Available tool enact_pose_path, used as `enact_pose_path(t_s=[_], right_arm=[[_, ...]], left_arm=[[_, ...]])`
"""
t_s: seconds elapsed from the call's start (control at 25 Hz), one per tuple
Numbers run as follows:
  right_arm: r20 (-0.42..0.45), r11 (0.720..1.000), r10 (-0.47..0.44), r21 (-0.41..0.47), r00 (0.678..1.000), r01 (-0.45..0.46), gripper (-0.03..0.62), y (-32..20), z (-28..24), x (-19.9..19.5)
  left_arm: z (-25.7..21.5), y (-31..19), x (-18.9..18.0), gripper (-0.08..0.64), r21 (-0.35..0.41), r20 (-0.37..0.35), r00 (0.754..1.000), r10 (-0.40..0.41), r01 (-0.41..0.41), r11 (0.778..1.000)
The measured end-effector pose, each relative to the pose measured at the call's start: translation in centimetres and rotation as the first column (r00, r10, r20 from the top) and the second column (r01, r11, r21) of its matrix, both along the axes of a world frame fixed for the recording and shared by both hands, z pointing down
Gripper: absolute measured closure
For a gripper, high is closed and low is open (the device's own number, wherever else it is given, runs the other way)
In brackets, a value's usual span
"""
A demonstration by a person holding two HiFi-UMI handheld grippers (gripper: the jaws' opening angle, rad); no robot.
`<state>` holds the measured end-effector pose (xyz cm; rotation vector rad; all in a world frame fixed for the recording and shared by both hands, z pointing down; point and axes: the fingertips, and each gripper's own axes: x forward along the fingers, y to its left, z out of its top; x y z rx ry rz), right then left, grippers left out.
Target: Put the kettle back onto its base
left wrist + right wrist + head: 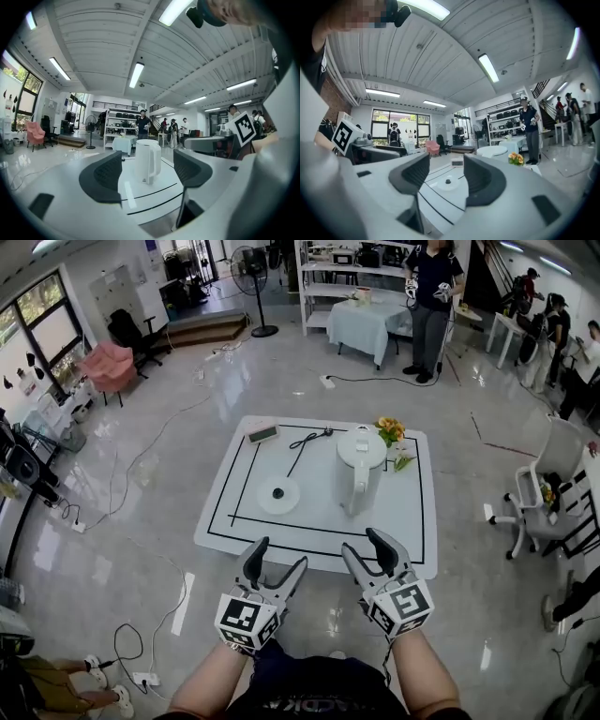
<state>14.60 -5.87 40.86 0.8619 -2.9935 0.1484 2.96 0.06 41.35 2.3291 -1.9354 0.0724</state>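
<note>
Seen from above, a low white table [319, 526] marked with a black rectangle stands on a glossy grey floor in a large workshop. The white kettle [360, 470] stands upright on the table's right half, lid closed. Its round white base [277, 494], with a dark connector at the centre, lies to the kettle's left, apart from it. A black cord [309, 440] runs from the base toward the table's far edge. A small display device [262, 434] sits at the far left corner, and yellow flowers [390, 430] lie just behind the kettle.

At the near edge the person holds two grippers side by side, both short of the table's things. The left gripper [279, 557] has its jaws spread wide with nothing between the pads; its own view lines up with the kettle further off. The right gripper [364, 545] is likewise spread and empty, and its view looks toward the base.

The task appears not yet started — the kettle is off its base and untouched. What is left is all of it: reach in, grasp the kettle, lift it across and seat it squarely on the base.
</note>
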Motion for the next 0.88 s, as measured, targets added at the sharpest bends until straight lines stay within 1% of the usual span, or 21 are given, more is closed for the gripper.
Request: enact_pose_path(t_s=[0.04,0.12,0.36,0.56,0.88], right_arm=[[0.001,1.000,0.029,0.007,1.000,-0.029,0.370,-0.7,-0.2,-0.6],[0.002,0.996,0.083,0.016,0.997,-0.083,0.345,-2.0,-0.6,-2.0],[-0.003,0.985,0.170,0.011,0.985,-0.170,0.344,-4.9,-1.8,-7.5],[-0.034,0.965,0.262,0.007,0.964,-0.262,0.344,-6.2,-1.7,-10.6],[-0.067,0.927,0.374,0.009,0.925,-0.374,0.344,-7.0,-1.1,-14.4]], left_arm=[[-0.1,-0.6,-0.8,0.222,0.001,0.006,1.000,0.019,-0.019,1.000],[-0.4,-1.8,-2.6,0.212,0.003,0.012,0.998,0.056,-0.056,0.998],[-1.2,-5.3,-8.4,0.206,-0.006,0.007,0.988,0.154,-0.154,0.988],[-0.9,-7.8,-11.6,0.206,-0.017,-0.014,0.967,0.254,-0.255,0.967],[-0.3,-10.0,-15.5,0.206,-0.007,-0.044,0.927,0.371,-0.372,0.928]])
